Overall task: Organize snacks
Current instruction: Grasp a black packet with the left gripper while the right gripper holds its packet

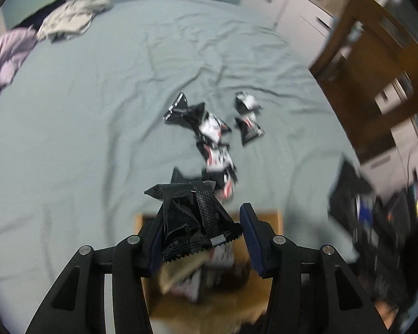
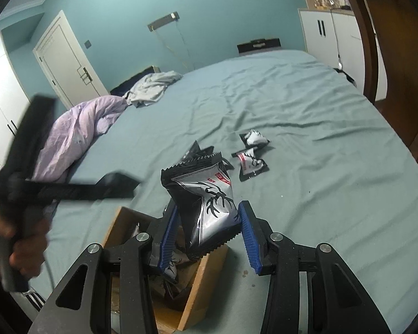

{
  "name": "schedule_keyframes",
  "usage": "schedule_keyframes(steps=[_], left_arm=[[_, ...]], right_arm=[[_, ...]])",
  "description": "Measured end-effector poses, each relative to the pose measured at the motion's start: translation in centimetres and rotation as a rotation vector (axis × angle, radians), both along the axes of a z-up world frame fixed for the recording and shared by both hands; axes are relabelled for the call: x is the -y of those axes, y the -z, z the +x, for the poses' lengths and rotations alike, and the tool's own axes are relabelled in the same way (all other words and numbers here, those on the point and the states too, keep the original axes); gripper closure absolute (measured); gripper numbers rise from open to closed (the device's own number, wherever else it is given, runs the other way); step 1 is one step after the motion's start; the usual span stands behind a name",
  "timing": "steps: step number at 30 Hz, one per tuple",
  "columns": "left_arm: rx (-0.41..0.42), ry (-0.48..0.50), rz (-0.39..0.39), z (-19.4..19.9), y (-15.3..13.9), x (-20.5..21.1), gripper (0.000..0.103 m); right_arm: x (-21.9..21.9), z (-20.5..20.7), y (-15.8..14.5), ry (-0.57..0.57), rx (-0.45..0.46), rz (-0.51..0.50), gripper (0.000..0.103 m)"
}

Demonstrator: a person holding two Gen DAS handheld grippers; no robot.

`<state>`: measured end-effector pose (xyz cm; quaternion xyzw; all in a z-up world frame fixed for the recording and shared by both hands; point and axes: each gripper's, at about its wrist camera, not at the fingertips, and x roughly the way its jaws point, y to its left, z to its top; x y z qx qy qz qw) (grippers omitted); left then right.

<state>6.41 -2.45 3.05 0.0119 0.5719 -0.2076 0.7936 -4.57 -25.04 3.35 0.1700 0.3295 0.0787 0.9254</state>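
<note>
My left gripper [image 1: 200, 231] is shut on a black snack packet [image 1: 192, 217], held up over an open cardboard box [image 1: 274, 217] on the bed. Several more black-and-white packets [image 1: 211, 128] lie scattered on the sheet beyond it. My right gripper [image 2: 209, 208] is shut on a silver-and-black packet with an antler print [image 2: 206, 194], above the same box [image 2: 209, 261], which has packets inside. Two loose packets [image 2: 252, 164] lie further out on the sheet. The left gripper [image 2: 117, 183] shows blurred at the left, with a hand [image 2: 19, 250] on its handle.
The bed's blue-green sheet [image 2: 320, 111] stretches wide to the right and back. A purple duvet [image 2: 78, 136] and grey clothing [image 2: 153, 86] are piled at the far left. A wooden door frame [image 2: 390, 55] and white cabinets [image 2: 323, 30] stand on the right.
</note>
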Motion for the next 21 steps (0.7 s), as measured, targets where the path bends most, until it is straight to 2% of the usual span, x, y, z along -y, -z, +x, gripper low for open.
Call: schedule_keyframes(steps=[3,6,13,16,19,21], left_arm=[[0.009,0.055,0.006,-2.7,-0.1,-0.8,0.055],[0.012,0.107,0.05,-4.4,1.4,-0.8,0.054],[-0.089,0.072,0.11,-4.8,6.3,-1.1,0.054],[-0.124,0.082,0.124,-5.1,7.4,-0.8,0.053],[-0.143,0.045,0.142,-4.7,8.1,-1.2,0.048],[-0.139,0.04,0.107,-4.6,7.6,-1.5,0.044]], right_arm=[[-0.4,0.0,0.1,-0.019,-0.002,-0.013,0.062],[-0.8,0.5,0.3,-0.038,-0.021,-0.027,0.062],[-1.5,1.0,0.2,-0.055,-0.043,-0.06,0.062],[-1.5,1.3,0.4,-0.053,-0.057,-0.055,0.062],[-1.5,1.5,0.4,-0.054,-0.062,-0.049,0.061],[-1.6,1.5,0.3,-0.061,-0.054,-0.04,0.061]])
